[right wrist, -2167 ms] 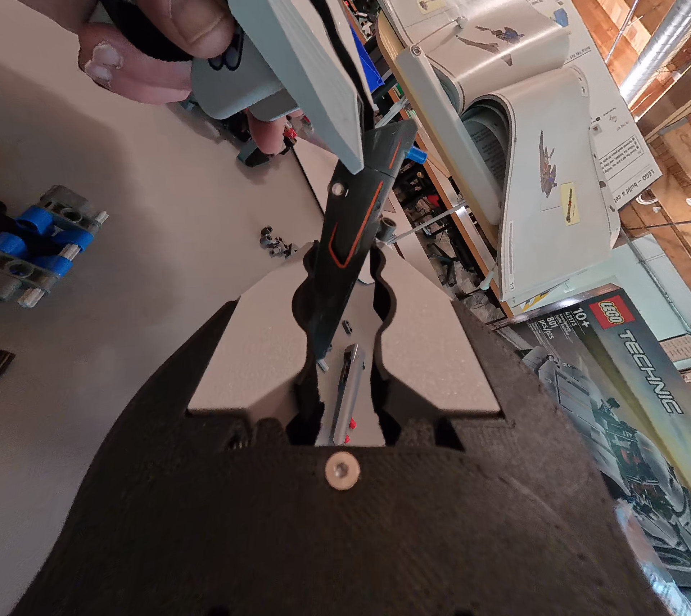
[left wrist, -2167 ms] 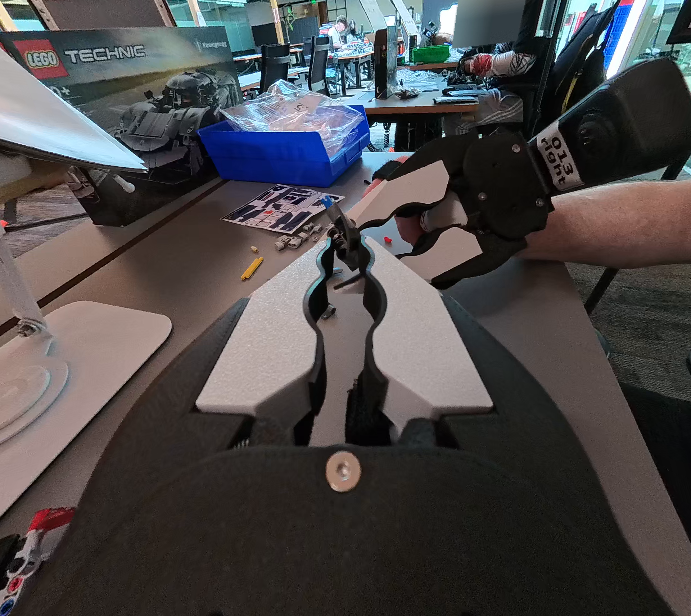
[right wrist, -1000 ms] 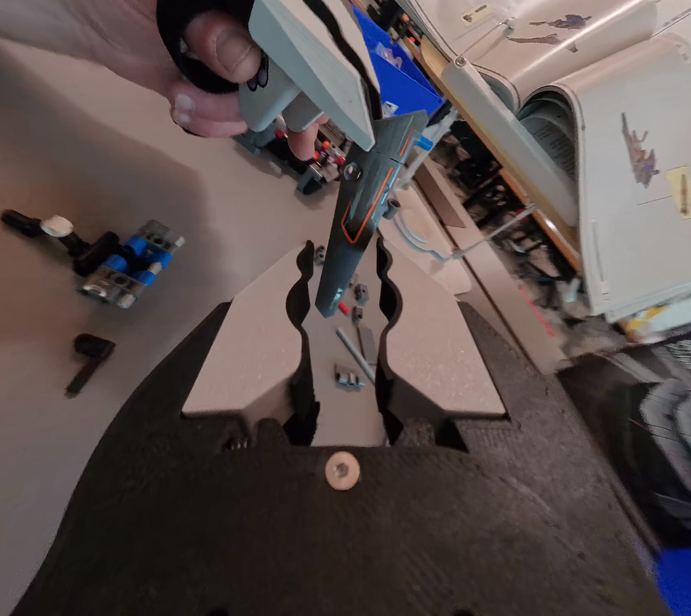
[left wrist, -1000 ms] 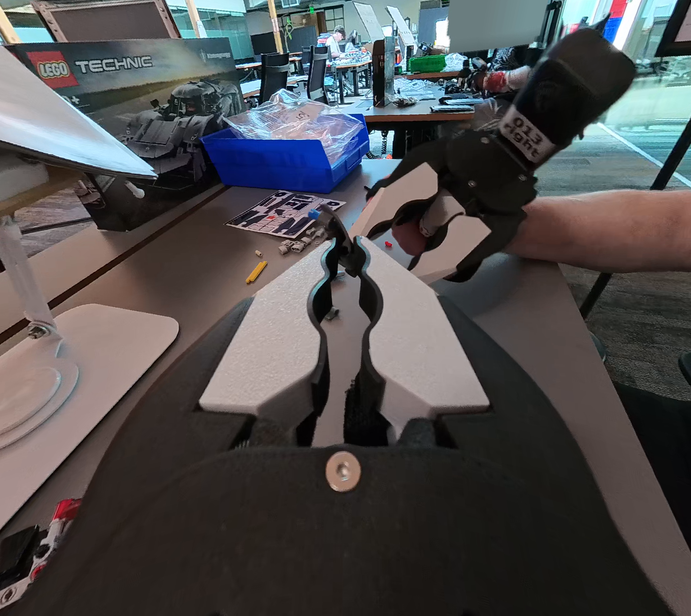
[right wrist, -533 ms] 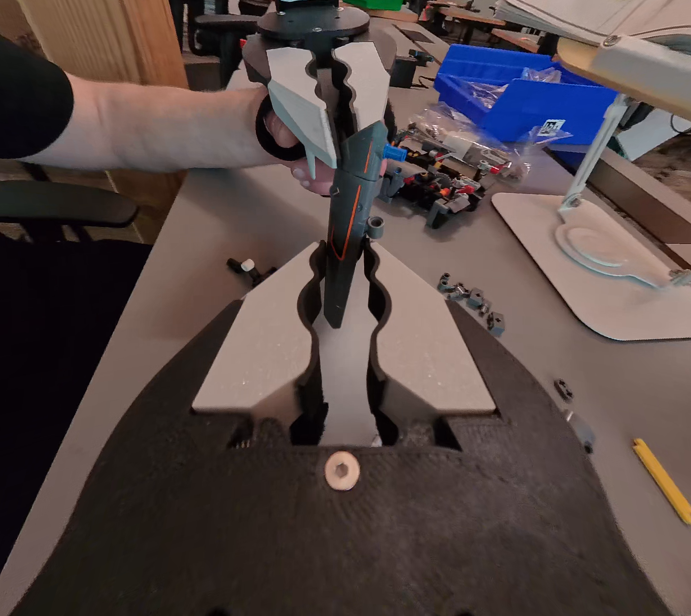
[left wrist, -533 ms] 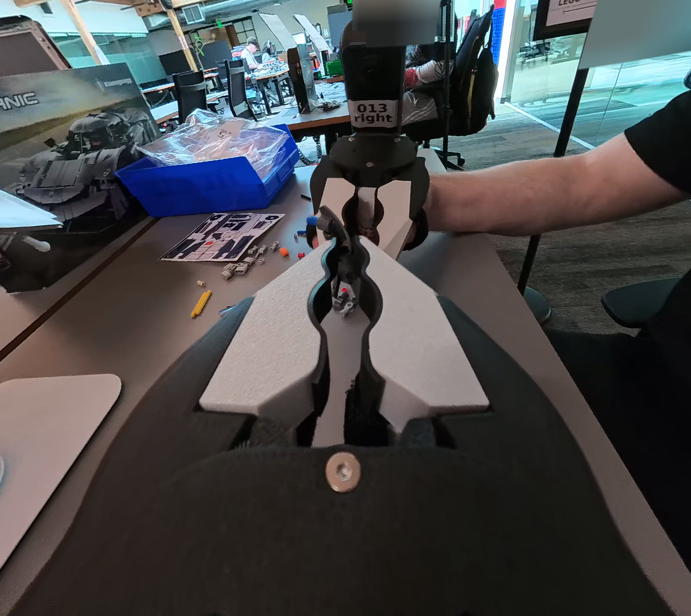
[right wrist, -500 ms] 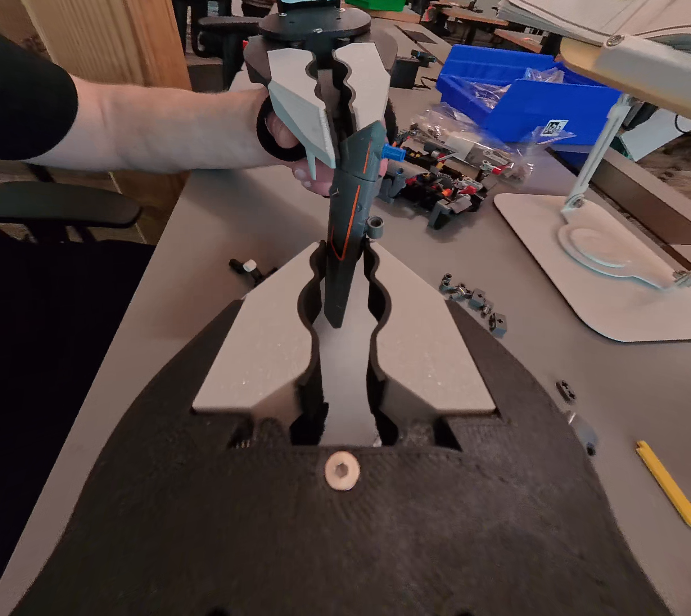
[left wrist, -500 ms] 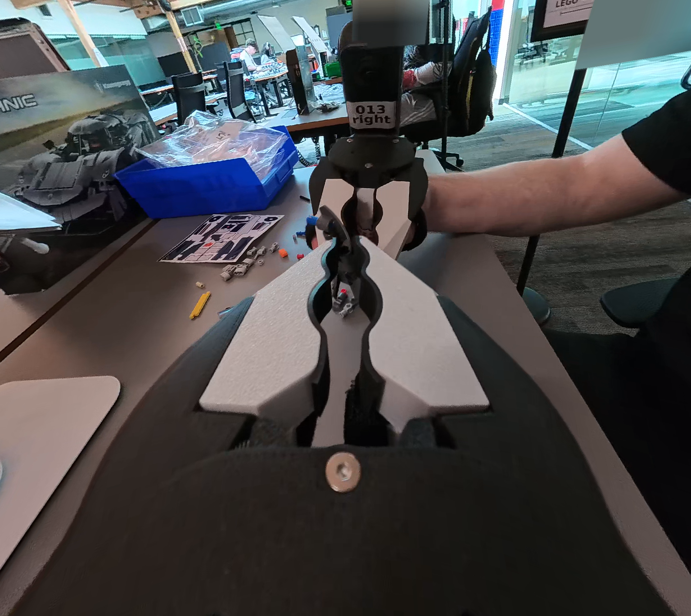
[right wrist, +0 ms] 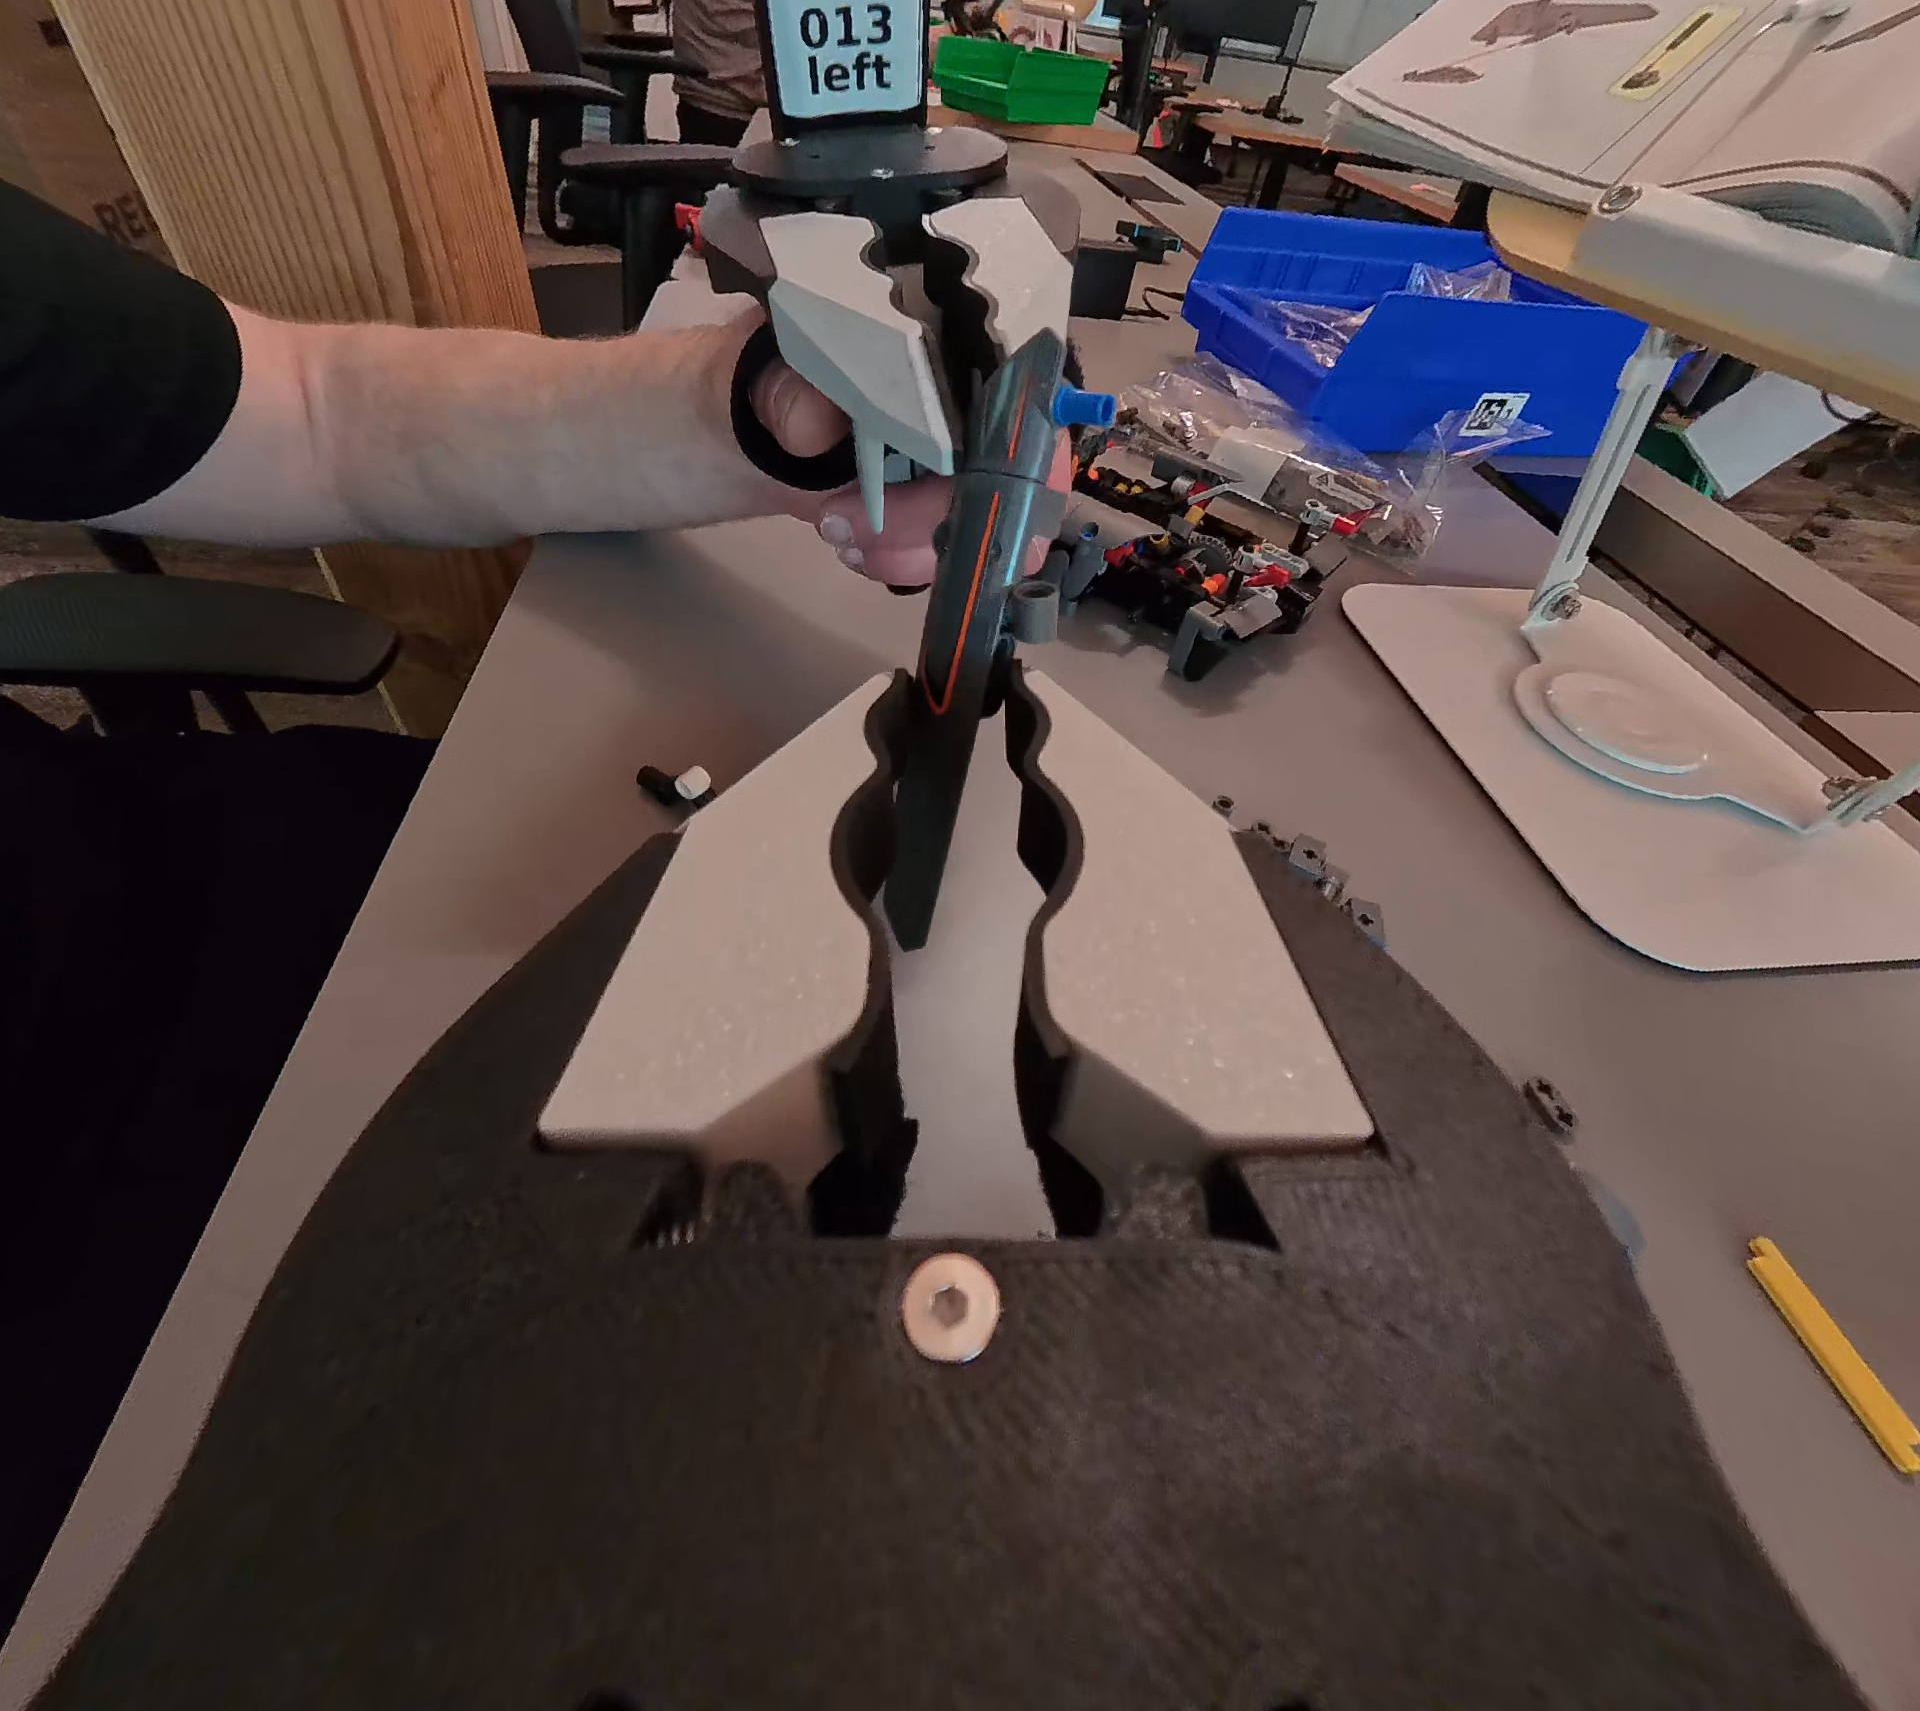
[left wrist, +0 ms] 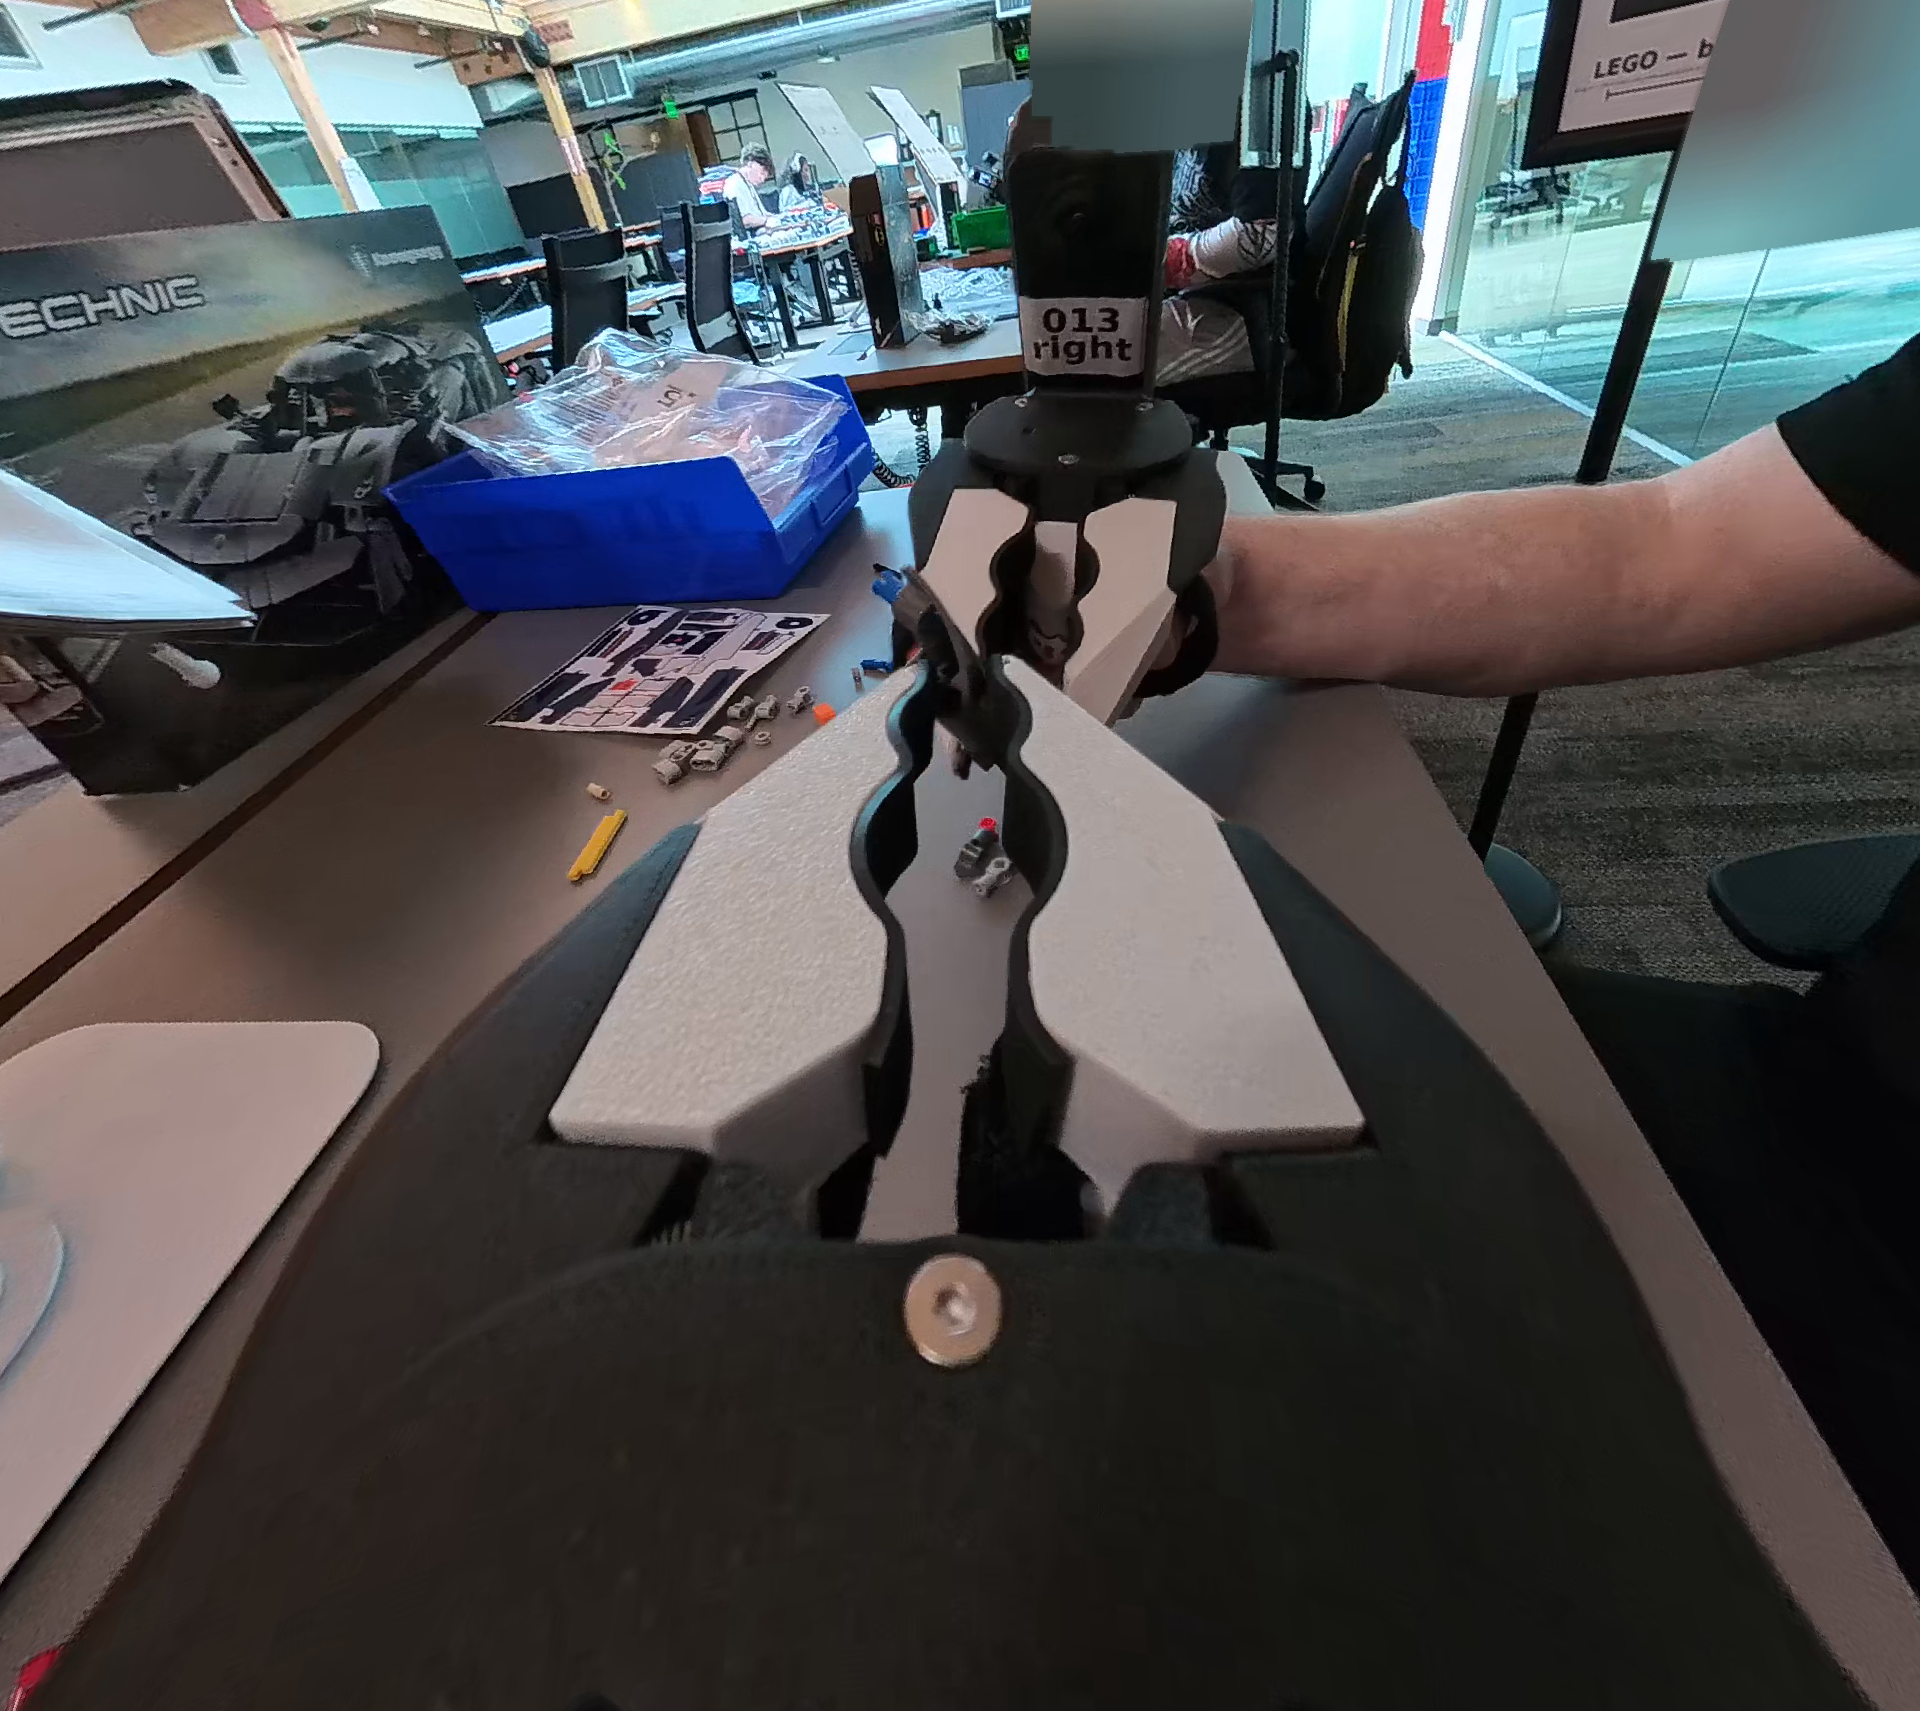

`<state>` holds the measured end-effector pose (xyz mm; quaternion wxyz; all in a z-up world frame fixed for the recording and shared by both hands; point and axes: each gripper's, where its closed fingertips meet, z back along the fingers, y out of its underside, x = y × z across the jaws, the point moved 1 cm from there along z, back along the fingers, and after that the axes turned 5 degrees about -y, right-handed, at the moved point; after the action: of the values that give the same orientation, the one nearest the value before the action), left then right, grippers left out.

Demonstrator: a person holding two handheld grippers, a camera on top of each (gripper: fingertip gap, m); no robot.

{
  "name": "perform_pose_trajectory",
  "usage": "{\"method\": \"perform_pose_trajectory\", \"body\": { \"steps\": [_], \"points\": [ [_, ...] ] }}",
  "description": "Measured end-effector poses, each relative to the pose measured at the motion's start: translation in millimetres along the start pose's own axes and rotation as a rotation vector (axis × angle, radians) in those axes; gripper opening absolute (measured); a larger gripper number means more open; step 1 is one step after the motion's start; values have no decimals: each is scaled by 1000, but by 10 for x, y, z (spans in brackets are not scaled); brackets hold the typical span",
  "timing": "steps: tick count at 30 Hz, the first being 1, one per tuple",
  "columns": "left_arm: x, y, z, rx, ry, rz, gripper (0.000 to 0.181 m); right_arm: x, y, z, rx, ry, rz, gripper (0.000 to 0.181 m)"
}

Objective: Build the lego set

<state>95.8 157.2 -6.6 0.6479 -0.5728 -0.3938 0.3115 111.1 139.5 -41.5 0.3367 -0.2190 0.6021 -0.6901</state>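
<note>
A long dark lego panel (right wrist: 961, 622) with an orange stripe, a blue pin (right wrist: 1081, 406) and a grey connector hangs in the air between my two grippers, which face each other above the grey table (right wrist: 644, 643). My left gripper (left wrist: 961, 693) is shut on the panel's upper end (left wrist: 951, 659). It also shows in the right wrist view (right wrist: 971, 404). My right gripper (right wrist: 954, 687) has its fingertips closed against the panel's lower part, whose tip reaches back between its fingers. The right gripper also shows in the left wrist view (left wrist: 1044, 622).
A partly built black chassis (right wrist: 1195, 581), a parts bag (right wrist: 1278, 456) and blue bins (right wrist: 1403, 342) lie behind. The book stand's white base (right wrist: 1621, 768) is at right. A sticker sheet (left wrist: 665, 669), a yellow axle (left wrist: 597, 842), loose small pieces (left wrist: 717, 752) and the set's box (left wrist: 239, 414) lie left. Only a small space, under 4 cm, lies between the two pairs of fingers.
Both grippers swung round to face each other head-on. The right gripper's fingers moved onto the panel's lower end and narrowed around it. The left gripper kept hold of the panel throughout.
</note>
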Motion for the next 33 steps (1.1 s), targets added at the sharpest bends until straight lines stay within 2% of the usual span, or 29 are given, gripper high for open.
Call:
{"method": "perform_pose_trajectory", "body": {
  "steps": [6,14,23,33],
  "points": [
    [66,57,-33,14,-25,55,14,-60,-52,46,-35,36,-4,5],
    [102,64,-38,2,-31,90,16,-86,-55,39,-39,58,-4,5],
    [193,60,-19,-18,-66,123,21,-126,-165,105,-111,77,-20,5],
    [103,105,-92,-12,-31,119,18,-100,-159,75,-113,57,-31,4]
  ]
}}
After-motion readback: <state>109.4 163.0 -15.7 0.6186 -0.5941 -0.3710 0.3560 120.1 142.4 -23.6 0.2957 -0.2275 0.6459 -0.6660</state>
